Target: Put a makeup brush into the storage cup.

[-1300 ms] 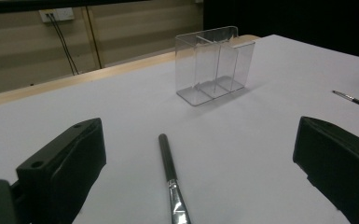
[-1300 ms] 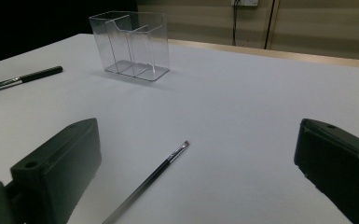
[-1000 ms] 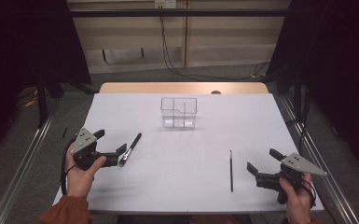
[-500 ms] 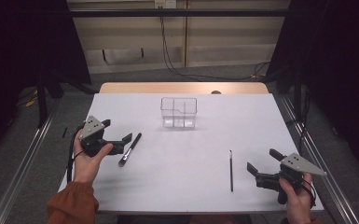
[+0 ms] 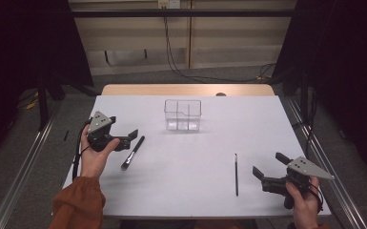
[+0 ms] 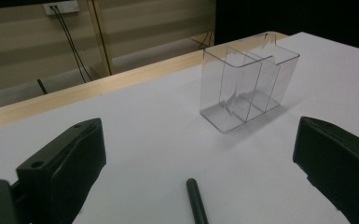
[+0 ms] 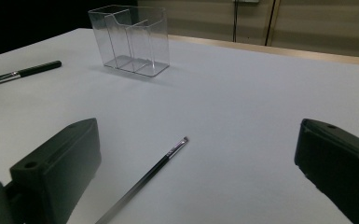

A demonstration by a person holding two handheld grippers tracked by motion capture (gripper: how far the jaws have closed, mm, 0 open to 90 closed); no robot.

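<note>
the left gripper (image 5: 124, 138) hovers low over the left side of the white bench (image 5: 195, 191), its jaws spread wide and holding nothing, with the thick black brush (image 5: 133, 152) lying just beside and below them; in the left gripper view the brush's dark handle end (image 6: 196, 200) sits between the two open jaws, which suggests the gripper is lined up to close on it. the brush lies flat and slanted, bristle end toward the person, so a grasp across the handle looks like the natural approach. the right gripper (image 5: 267, 174) rests near the bench's front right corner, jaws also wide and empty, pointing toward the thin brush (image 5: 236, 174), which lies flat just to its left; in the right gripper view that thin brush (image 7: 147, 179) runs diagonally between the jaws. the clear divided holder (image 5: 183, 115) stands upright and empty toward the back middle, well apart from both brushes, probably placed as the shared destination both hands can reach.
</note>
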